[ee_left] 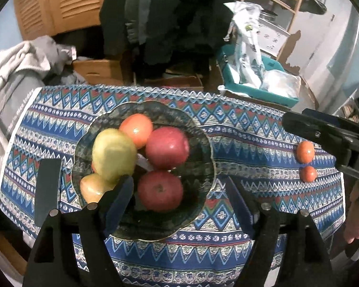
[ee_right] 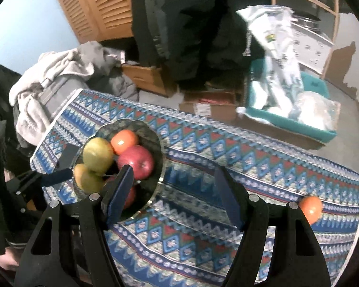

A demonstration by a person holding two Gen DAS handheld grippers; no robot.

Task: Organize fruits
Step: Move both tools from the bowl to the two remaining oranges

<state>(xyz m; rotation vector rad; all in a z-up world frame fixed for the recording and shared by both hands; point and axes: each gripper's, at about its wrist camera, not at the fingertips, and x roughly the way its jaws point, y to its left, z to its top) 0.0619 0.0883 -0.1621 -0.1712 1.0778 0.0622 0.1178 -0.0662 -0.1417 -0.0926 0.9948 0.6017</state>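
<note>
A dark glass plate (ee_left: pixel 203 148) on the patterned tablecloth holds two red apples (ee_left: pixel 167 147), an orange (ee_left: pixel 136 129), a green pear (ee_left: pixel 113 155) and a yellow-green fruit (ee_left: pixel 93 187). My left gripper (ee_left: pixel 177 191) is open and empty just above the plate's near side. Two small oranges (ee_left: pixel 305 151) lie on the cloth at the right. My right gripper (ee_right: pixel 172 186) is open and empty over the cloth, right of the plate (ee_right: pixel 155 138). One orange (ee_right: pixel 311 208) shows at its right. The right gripper's fingers (ee_left: pixel 323 129) appear above the small oranges in the left wrist view.
The table's far edge drops to cardboard boxes (ee_left: pixel 100 70) and a teal bin (ee_left: pixel 258 91) with plastic bags. A pile of grey clothes (ee_left: pixel 19 67) lies left of the table. A wooden shelf (ee_left: pixel 287 2) stands at the back right.
</note>
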